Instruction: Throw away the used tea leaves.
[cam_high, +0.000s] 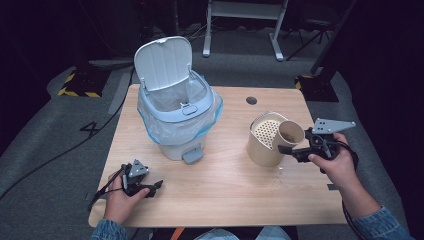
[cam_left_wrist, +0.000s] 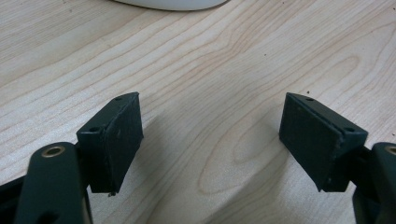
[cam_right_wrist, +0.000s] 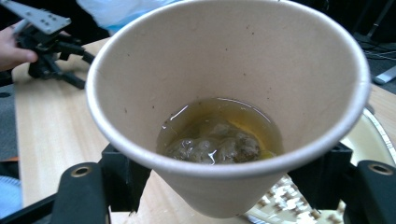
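Note:
A tan paper cup (cam_high: 290, 133) is tilted over a beige canister (cam_high: 261, 147) with a perforated strainer top (cam_high: 266, 131). My right gripper (cam_high: 289, 146) is shut on the cup. In the right gripper view the cup (cam_right_wrist: 261, 60) holds amber liquid and wet tea leaves (cam_right_wrist: 212, 142), clamped between the jaws of my right gripper (cam_right_wrist: 224, 186). The strainer (cam_right_wrist: 285, 198) lies just below it. My left gripper (cam_high: 156, 186) rests at the table's near left. Its jaws stand wide apart over bare wood, with nothing in my left gripper (cam_left_wrist: 210, 135).
A pale pedal bin (cam_high: 176, 117) with a blue liner stands at the table's back left, its lid (cam_high: 162, 62) raised and its pedal (cam_high: 192, 156) facing me. A cable hole (cam_high: 251, 100) sits near the far edge. The left gripper (cam_right_wrist: 46, 42) lies far off.

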